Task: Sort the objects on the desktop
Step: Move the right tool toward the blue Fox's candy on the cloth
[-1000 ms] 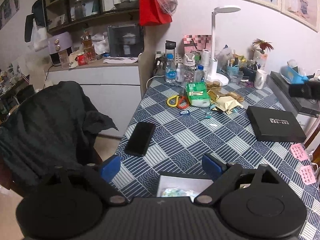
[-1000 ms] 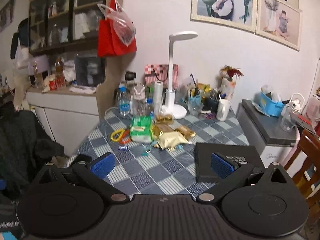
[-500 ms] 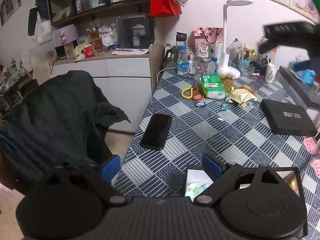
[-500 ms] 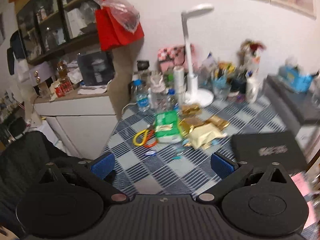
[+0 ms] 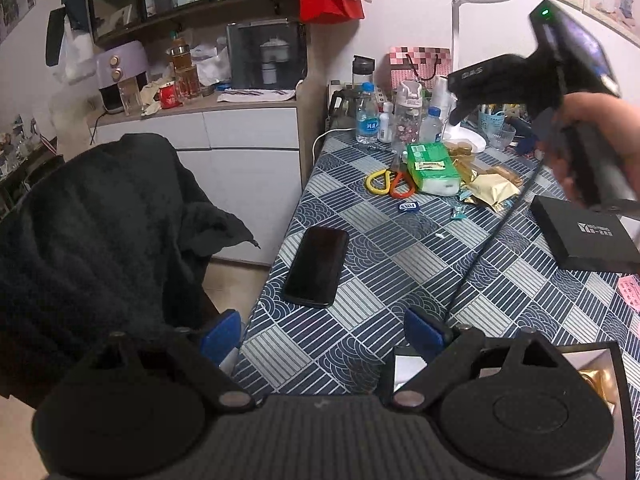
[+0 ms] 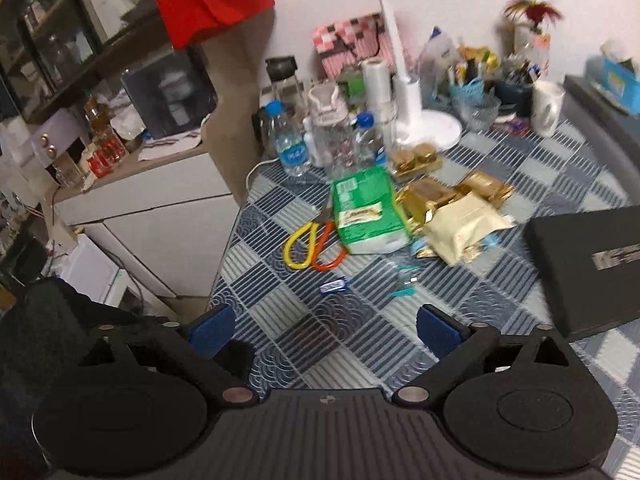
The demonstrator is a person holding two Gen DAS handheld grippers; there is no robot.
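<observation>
Here, both grippers, left point(image 5: 322, 330) and right point(image 6: 326, 330), spread wide and empty above the table point(image 6: 360, 344). Scissors point(image 6: 314, 246) flat just left of the green pack point(image 6: 366, 210): light, stiff, probably slippery; best pinched across the closed handles.

The right gripper's point(image 5: 520, 84) body reads "DAS" (small, faint); print on the black box point(image 5: 586, 236) and bottle label point(image 5: 372, 124) is too small to read.
</observation>
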